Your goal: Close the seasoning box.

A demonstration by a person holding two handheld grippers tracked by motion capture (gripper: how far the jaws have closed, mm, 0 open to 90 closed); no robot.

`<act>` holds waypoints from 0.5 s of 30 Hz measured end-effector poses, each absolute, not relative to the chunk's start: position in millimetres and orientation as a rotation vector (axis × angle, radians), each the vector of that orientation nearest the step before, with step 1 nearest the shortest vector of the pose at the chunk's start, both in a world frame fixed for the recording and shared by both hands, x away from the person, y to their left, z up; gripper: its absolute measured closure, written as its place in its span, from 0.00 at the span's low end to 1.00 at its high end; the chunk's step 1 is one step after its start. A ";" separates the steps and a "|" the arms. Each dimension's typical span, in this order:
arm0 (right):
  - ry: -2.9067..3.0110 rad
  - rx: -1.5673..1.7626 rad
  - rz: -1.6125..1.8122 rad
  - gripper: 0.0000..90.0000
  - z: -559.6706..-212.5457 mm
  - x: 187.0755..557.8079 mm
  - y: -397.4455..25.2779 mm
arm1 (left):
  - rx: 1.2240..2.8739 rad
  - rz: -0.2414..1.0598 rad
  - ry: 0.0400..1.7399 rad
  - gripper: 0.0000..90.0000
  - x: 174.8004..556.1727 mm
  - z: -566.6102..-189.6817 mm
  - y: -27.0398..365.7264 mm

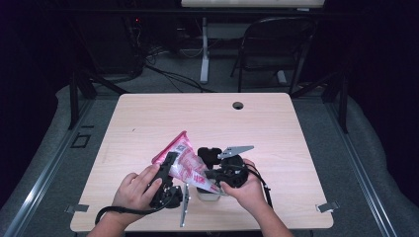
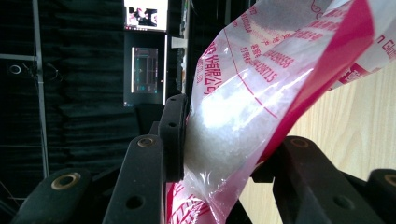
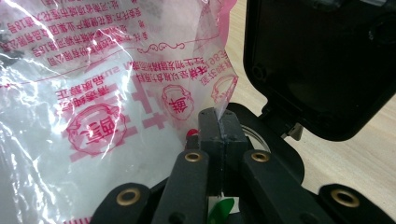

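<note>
The bag of white grains hangs between both tongs just above the bench, its long axis running from ten o'clock down to four o'clock. The left tongs clamp its bulging middle; the right tongs are pinched shut on the thin lower corner, over a white cup, beside a black lid. Likely pouring next.

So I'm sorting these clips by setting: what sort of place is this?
Probably a lab or recording room, not a home: one bare wooden table ringed by black curtains, cables on the floor, a folding chair, and lit screens behind.
</note>
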State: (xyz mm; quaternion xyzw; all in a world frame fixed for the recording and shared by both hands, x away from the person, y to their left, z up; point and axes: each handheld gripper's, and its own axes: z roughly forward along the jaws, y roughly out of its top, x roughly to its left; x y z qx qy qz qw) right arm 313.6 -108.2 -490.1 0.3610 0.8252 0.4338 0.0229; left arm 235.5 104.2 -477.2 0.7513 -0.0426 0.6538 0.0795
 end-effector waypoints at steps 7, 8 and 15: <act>2.558 1.117 1.339 1.00 -489.6 313.5 -108.1 | 2.250 1.949 -0.120 0.72 235.2 -477.4 104.3; 2.558 1.117 1.339 1.00 -489.6 313.6 -108.1 | 2.250 1.949 -0.121 0.72 235.2 -477.4 104.3; 2.558 1.118 1.338 1.00 -489.7 313.6 -107.6 | 2.246 1.954 -0.128 0.72 235.2 -476.8 103.9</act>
